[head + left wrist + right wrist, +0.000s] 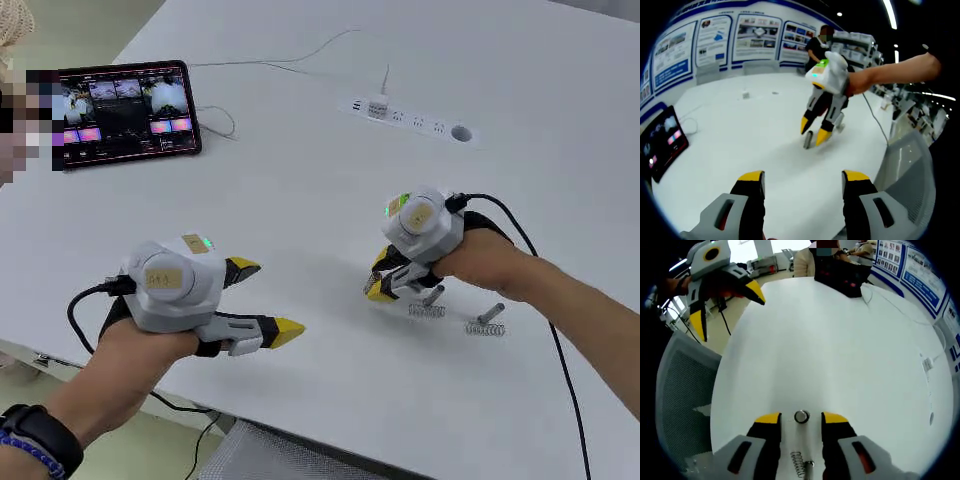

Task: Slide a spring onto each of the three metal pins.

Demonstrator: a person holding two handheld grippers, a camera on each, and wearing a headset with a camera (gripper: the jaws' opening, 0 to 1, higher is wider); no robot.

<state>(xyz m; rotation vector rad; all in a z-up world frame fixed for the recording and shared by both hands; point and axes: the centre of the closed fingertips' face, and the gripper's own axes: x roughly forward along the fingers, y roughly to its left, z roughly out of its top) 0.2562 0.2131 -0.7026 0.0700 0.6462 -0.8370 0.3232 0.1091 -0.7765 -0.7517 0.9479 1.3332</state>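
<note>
Our right gripper (380,278), jaws spread, straddles the upright pin (801,416) — nearer than our left gripper (803,176), also spread

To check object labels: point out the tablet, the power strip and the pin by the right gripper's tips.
tablet (125,112), head view, middle of its screen.
power strip (420,122), head view, its top face.
pin (801,416), right gripper view, its round end.

Right gripper view: upright pin (801,416) seen end-on, so I cannot read its length. A second pin (810,465) is cut off by the bottom edge.
Head view: right gripper (378,277) covers most of that upright pin.
Left gripper view: it is blurred.
Tablet (125,112) screen too small to read.
</note>
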